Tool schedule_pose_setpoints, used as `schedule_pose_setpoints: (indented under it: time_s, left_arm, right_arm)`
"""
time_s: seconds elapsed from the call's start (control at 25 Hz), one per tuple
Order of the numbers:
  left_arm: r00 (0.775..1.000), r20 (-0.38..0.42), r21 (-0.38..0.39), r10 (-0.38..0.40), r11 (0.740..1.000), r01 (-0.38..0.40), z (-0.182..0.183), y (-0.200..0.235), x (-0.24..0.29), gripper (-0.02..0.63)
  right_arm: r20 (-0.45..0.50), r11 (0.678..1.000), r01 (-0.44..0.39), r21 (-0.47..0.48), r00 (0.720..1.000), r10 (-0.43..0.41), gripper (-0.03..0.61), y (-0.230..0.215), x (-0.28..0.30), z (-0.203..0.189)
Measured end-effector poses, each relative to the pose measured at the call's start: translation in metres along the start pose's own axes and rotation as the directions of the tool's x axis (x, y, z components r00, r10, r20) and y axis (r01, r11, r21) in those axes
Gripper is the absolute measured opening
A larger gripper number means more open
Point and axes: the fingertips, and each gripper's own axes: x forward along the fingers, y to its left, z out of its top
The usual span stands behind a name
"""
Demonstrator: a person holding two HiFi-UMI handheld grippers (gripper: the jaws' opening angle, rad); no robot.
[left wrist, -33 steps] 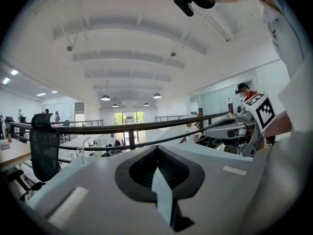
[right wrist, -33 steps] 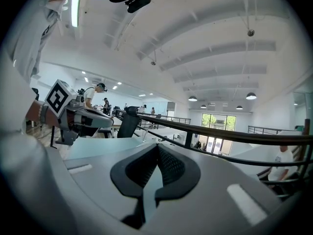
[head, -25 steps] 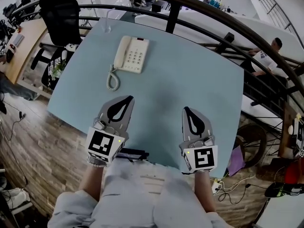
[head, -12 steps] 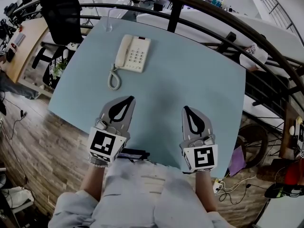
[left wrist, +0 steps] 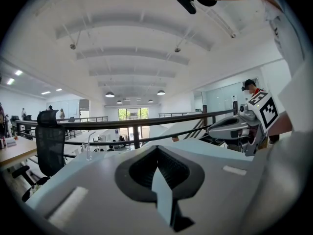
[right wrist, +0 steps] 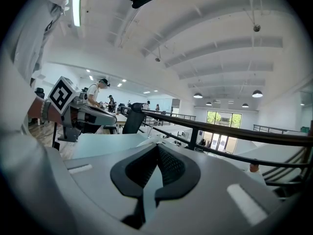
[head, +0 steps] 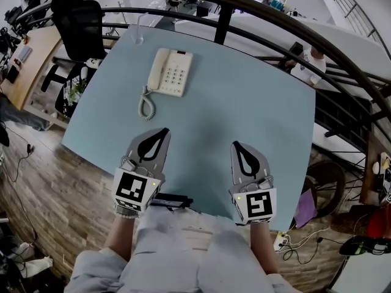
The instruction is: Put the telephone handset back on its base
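A cream telephone [head: 170, 72] stands at the far left of the pale blue table [head: 244, 102]. Its handset [head: 157, 68] lies along the left side of the base, seemingly in its cradle. The coiled cord [head: 145, 102] hangs toward me. My left gripper [head: 164, 130] hovers near the table's front edge, shut and empty, well short of the telephone. To its right, my right gripper [head: 237, 144] is level with it, also shut and empty. In the left gripper view the jaws [left wrist: 157, 148] meet with nothing between them; the same holds in the right gripper view [right wrist: 157, 147].
A glass with a straw [head: 139, 35] stands at the table's far left corner. A black office chair [head: 79, 17] is left of the table and a dark railing [head: 244, 29] curves behind it. A black object [head: 171, 200] lies at the front edge between my arms.
Both grippers have drifted slightly toward me and the right one a little left. The telephone has not moved. A person beyond the railing has walked left.
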Motion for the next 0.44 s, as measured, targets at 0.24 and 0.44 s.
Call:
schedule_pose_setpoints:
  time_s: [0.24,0.44]
  left_arm:
    - [0.999,-0.023,0.004,-0.022,1.000,0.022,-0.007,-0.009,0.003,0.003]
    - [0.999,-0.015,0.023,-0.035,0.999,0.035,-0.002,-0.012,0.008,0.003]
  right_arm:
    - [-0.008,1.000,-0.012,-0.002,1.000,0.012,0.006,0.004,0.002,-0.003]
    - [-0.004,1.000,-0.023,0.008,1.000,0.023,0.006,0.008,0.007,0.002]
